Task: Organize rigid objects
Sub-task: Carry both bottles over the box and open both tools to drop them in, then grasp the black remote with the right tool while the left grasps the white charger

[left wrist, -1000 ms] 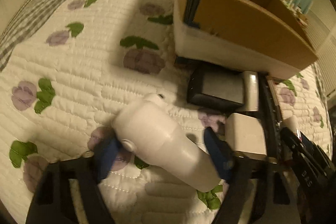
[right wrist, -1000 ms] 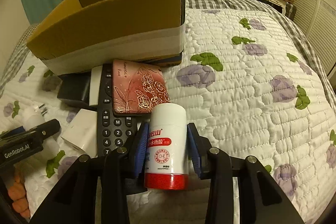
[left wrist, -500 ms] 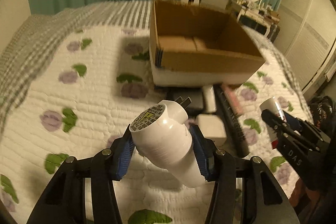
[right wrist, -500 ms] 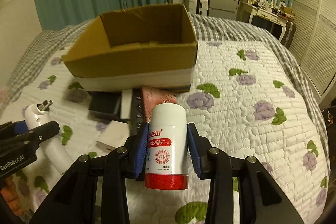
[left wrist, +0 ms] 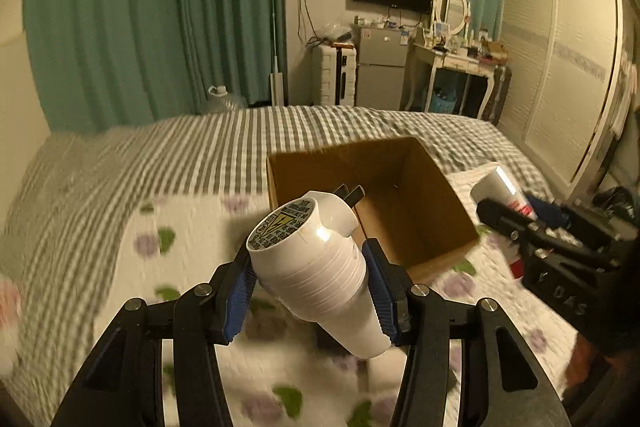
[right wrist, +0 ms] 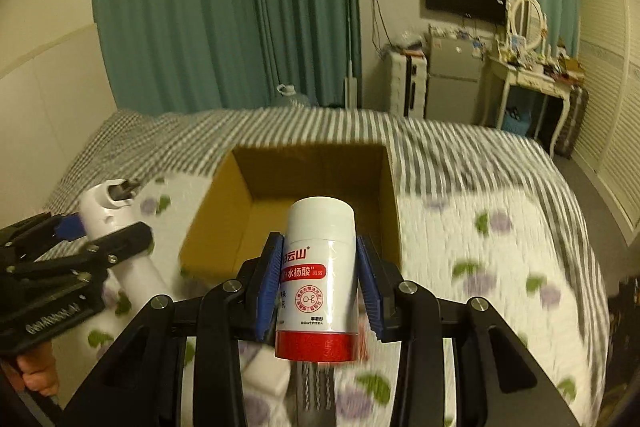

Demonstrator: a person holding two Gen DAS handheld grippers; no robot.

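Observation:
My left gripper (left wrist: pixel 310 281) is shut on a white plug-in device (left wrist: pixel 316 267) with a warning sticker and two metal prongs, held in the air before the open cardboard box (left wrist: pixel 436 199). My right gripper (right wrist: pixel 318 281) is shut on a white bottle (right wrist: pixel 318 279) with a red base and red label, held above the near edge of the same box (right wrist: pixel 224 215). The box interior shown looks bare. The right gripper with its bottle (left wrist: pixel 500 189) shows at the right of the left wrist view. The left gripper (right wrist: pixel 100 233) shows at the left of the right wrist view.
The box sits on a bed with a white floral quilt (right wrist: pixel 500 247) and a grey striped cover (left wrist: pixel 180 155) behind. A white block (right wrist: pixel 266 373) and a dark remote (right wrist: pixel 314 387) lie on the quilt below the right gripper. Green curtains, a fridge and a dresser stand beyond the bed.
Both grippers have risen well off the quilt with their objects and moved toward the box, so its opening now lies just ahead of and below them.

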